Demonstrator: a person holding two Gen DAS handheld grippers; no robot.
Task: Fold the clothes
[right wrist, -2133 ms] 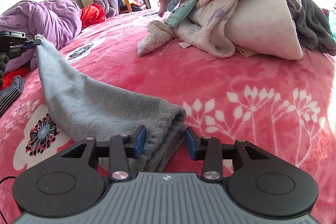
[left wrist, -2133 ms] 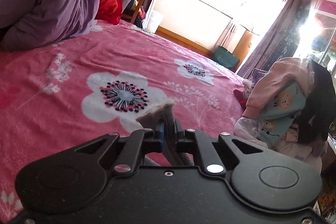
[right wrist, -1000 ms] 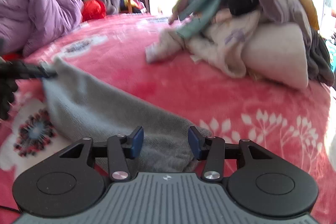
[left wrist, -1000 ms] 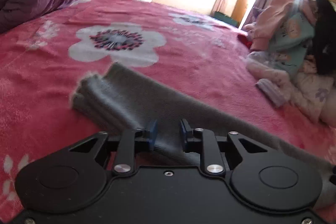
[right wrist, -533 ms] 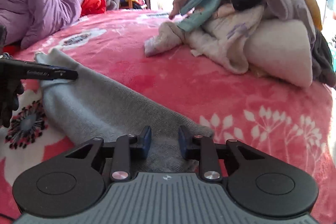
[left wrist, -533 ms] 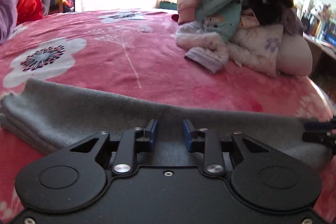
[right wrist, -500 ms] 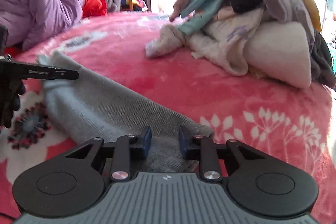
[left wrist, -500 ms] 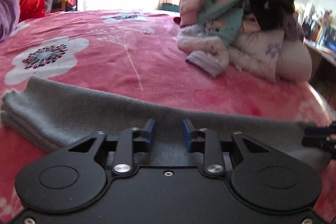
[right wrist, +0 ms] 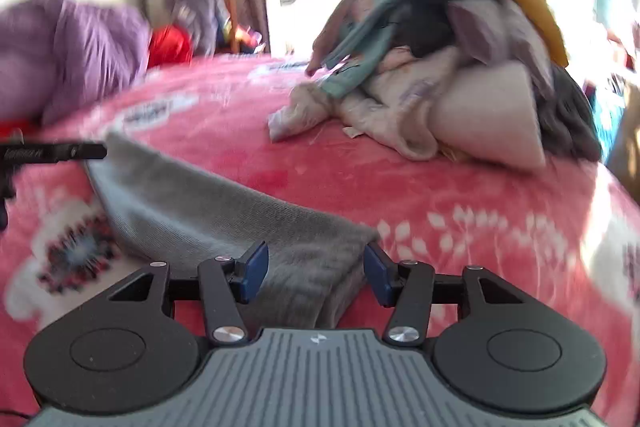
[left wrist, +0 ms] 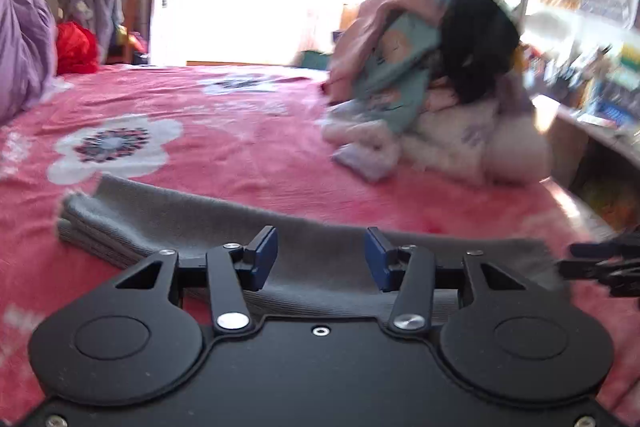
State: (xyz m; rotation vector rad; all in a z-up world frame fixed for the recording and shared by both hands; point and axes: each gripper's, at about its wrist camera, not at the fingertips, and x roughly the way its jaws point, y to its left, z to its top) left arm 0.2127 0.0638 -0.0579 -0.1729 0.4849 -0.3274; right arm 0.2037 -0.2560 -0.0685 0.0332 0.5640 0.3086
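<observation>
A folded grey knit garment (left wrist: 208,227) lies as a long strip on the pink flowered bedspread (left wrist: 224,155). My left gripper (left wrist: 322,257) is open, its blue pads either side of the strip's middle. My right gripper (right wrist: 316,269) is open over one end of the same garment (right wrist: 192,207). The right gripper's tips show at the far right of the left wrist view (left wrist: 600,261). The left gripper's finger shows at the left of the right wrist view (right wrist: 56,151), by the garment's other end.
A tall heap of unfolded clothes (left wrist: 432,87) sits on the bed beyond the garment, also in the right wrist view (right wrist: 440,67). A purple duvet (right wrist: 68,55) and a red item (left wrist: 74,47) lie at the far left. A shelf with clutter (left wrist: 592,95) stands right.
Both grippers have opened wider over the grey garment, which now lies flat on the bed. The left camera swung from the garment's end toward its middle.
</observation>
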